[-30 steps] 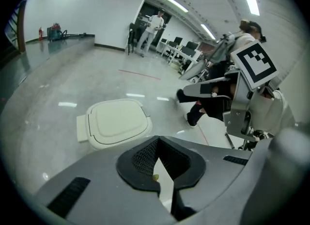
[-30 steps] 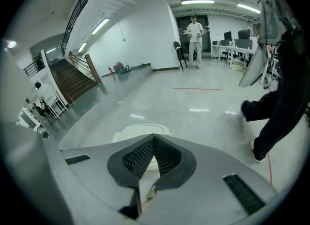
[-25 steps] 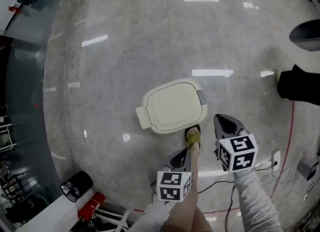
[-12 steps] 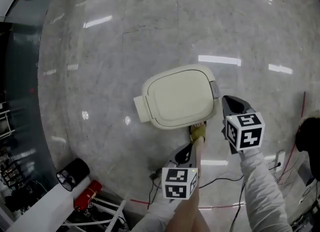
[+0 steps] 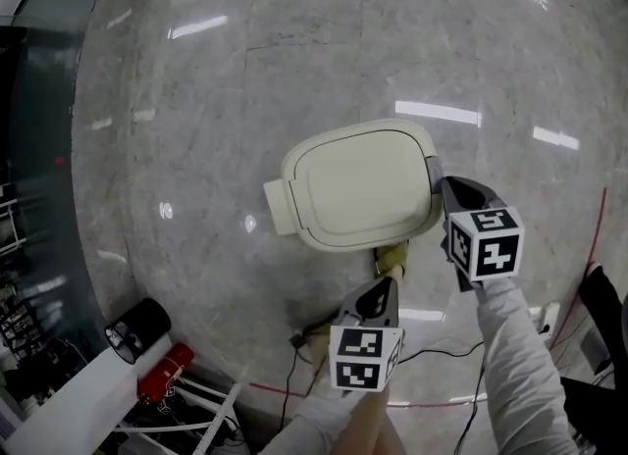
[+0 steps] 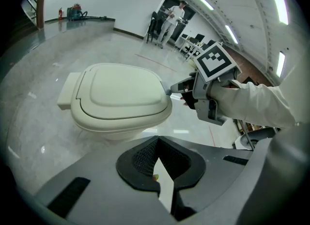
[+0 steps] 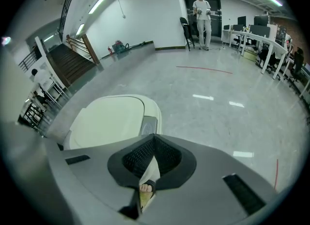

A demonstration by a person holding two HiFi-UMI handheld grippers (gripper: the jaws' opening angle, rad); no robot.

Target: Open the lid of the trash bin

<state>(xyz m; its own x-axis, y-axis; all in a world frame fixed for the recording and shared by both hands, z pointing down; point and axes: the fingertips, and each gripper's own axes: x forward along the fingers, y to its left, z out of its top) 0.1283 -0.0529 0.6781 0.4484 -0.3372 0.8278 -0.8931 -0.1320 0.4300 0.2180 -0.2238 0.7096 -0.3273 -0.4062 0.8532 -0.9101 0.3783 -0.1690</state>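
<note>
Trash bin (image 5: 358, 198) sits on the polished stone floor (image 5: 245, 71), about mid-scene in the head view, with its cream lid (image 5: 343, 183) down flat and closed. A hinge block (image 5: 278, 206) juts from its left side. On the opposite, right edge there is a small grey tab (image 5: 433, 171), which I take to be a push latch.

I judge the bin to be moulded plastic: light, stiff and smooth-skinned, so there is little to pinch on the domed top. The place to work is that grey tab or the rim beside it, far from the hinge, where the lid gets the most leverage. Because it is light and the floor is glossy, a sideways shove could skid the whole bin, so I would press down rather than across.

My right gripper (image 5: 449, 186) has its tips just at the tab, jaws drawn together with nothing between them, which suits a poke. My left gripper (image 5: 383, 291) hangs on the near side of the bin, jaws likewise closed and empty. A sandalled foot (image 5: 392, 259) is planted at the near edge of the bin.
</note>
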